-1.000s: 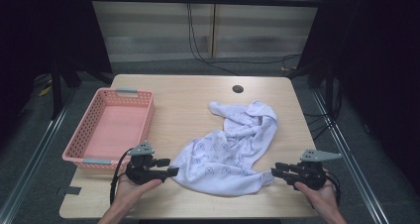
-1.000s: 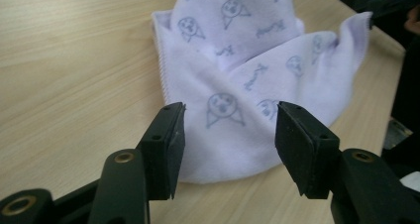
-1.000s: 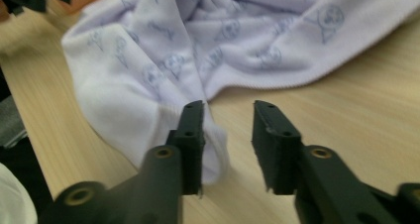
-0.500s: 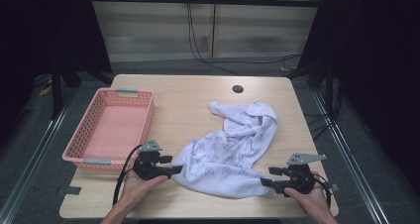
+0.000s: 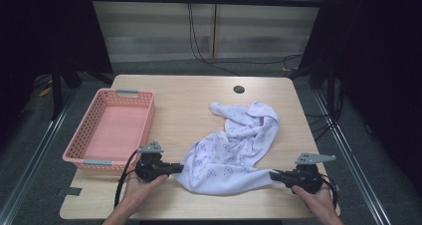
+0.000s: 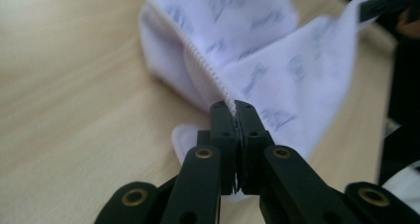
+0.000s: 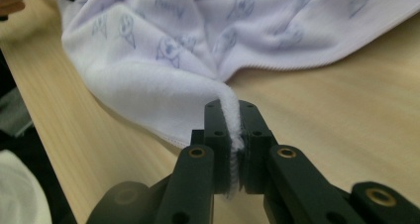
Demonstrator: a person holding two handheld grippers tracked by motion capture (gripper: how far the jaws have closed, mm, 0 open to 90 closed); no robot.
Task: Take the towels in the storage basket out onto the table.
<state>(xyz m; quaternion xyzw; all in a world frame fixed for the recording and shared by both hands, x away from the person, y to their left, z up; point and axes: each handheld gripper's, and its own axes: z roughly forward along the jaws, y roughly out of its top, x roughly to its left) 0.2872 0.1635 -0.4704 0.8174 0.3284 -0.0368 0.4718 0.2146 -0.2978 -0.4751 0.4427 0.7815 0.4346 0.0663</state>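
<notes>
A pale lilac cloth (image 5: 234, 145) with small blue prints lies crumpled on the wooden table (image 5: 199, 93). My left gripper (image 5: 174, 168) holds the cloth's near left corner. In the left gripper view its jaws (image 6: 236, 110) have just closed and pinch the stitched hem of the cloth (image 6: 257, 50). My right gripper (image 5: 272, 175) is at the near right corner. Its jaws (image 7: 231, 110) have also just closed, with a twisted fold of the cloth (image 7: 198, 40) squeezed between them. Both grippers sit low by the table's front edge, pointing inward at each other.
A pink plastic basket (image 5: 114, 130) stands on the left of the table, just beyond the left gripper. A dark round hole (image 5: 239, 89) marks the far middle of the tabletop. Cables run over the floor behind the table.
Both pairs of jaws have closed on the cloth's near corners. The right gripper edged slightly left toward the cloth; the left one hardly moved.
</notes>
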